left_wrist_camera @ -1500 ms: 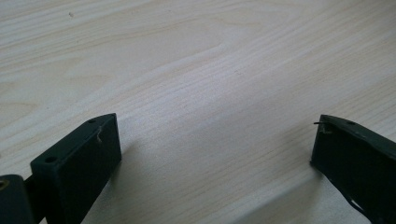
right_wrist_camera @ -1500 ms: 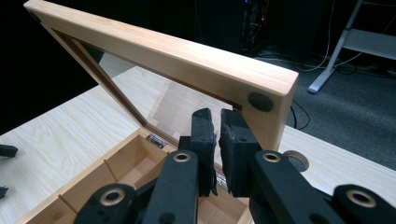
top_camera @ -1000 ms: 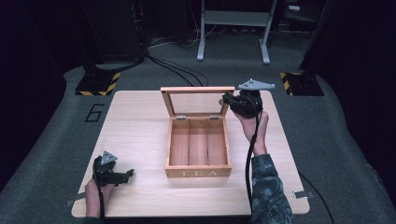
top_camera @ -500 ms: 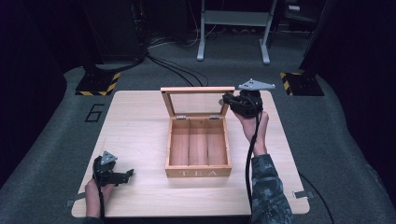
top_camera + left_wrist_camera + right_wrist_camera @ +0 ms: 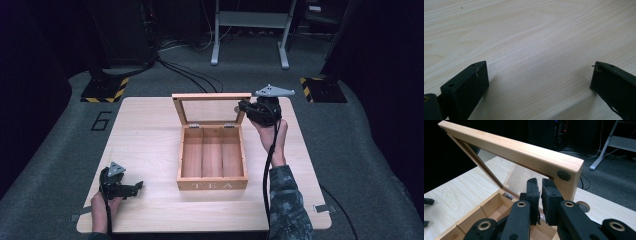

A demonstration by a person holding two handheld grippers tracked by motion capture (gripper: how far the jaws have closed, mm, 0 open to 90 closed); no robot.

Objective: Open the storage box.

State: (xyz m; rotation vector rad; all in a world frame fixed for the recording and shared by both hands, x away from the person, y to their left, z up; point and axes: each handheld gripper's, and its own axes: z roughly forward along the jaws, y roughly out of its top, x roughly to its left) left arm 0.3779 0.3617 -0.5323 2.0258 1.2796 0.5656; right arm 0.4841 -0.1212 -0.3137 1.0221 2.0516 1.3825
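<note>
A wooden tea box (image 5: 212, 185) stands in the middle of the table, its three compartments empty. Its glass-paned lid (image 5: 211, 96) is raised upright at the back. My right gripper (image 5: 243, 106) is shut and sits against the lid's upper right corner. In the right gripper view the shut jaws (image 5: 541, 186) lie just in front of the lid's wooden frame (image 5: 511, 147), with nothing between them. My left gripper (image 5: 137, 186) rests low at the table's near left, open, with bare wood between its jaws (image 5: 539, 72).
The light wooden table (image 5: 145, 140) has bare room left of the box. A round hole (image 5: 582, 206) is set in the tabletop behind the lid. On the floor beyond stand a metal frame (image 5: 250, 30), cables and yellow-black striped bases (image 5: 102, 90).
</note>
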